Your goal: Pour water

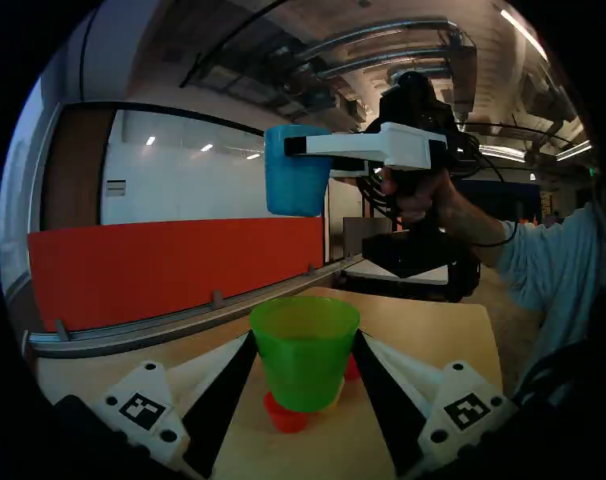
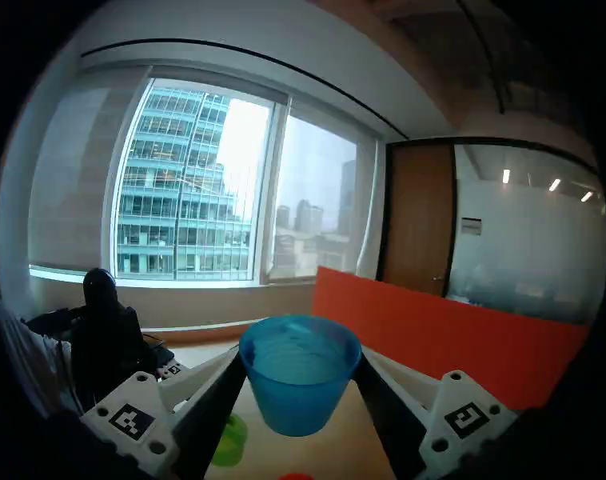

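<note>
A green cup (image 1: 304, 360) stands upright between the fingers of my left gripper (image 1: 304, 346), which is shut on it just above the wooden table (image 1: 431, 328). High above and beyond it hangs a blue cup (image 1: 297, 170), upright, pinched by my right gripper (image 1: 303, 148) with a person's hand (image 1: 419, 196) behind it. In the right gripper view the blue cup (image 2: 301, 384) sits between the fingers of my right gripper (image 2: 301, 364). The green cup (image 2: 231, 440) shows low on the left there, with the left gripper's handle (image 2: 103, 336) beyond it.
Small red cups (image 1: 285, 414) and a yellow one (image 1: 335, 398) lie on the table under the green cup. An orange panel (image 1: 167, 268) and a metal rail (image 1: 183, 320) border the table's far side. A person's sleeve (image 1: 551, 264) is at the right. Large windows (image 2: 199, 184) lie ahead.
</note>
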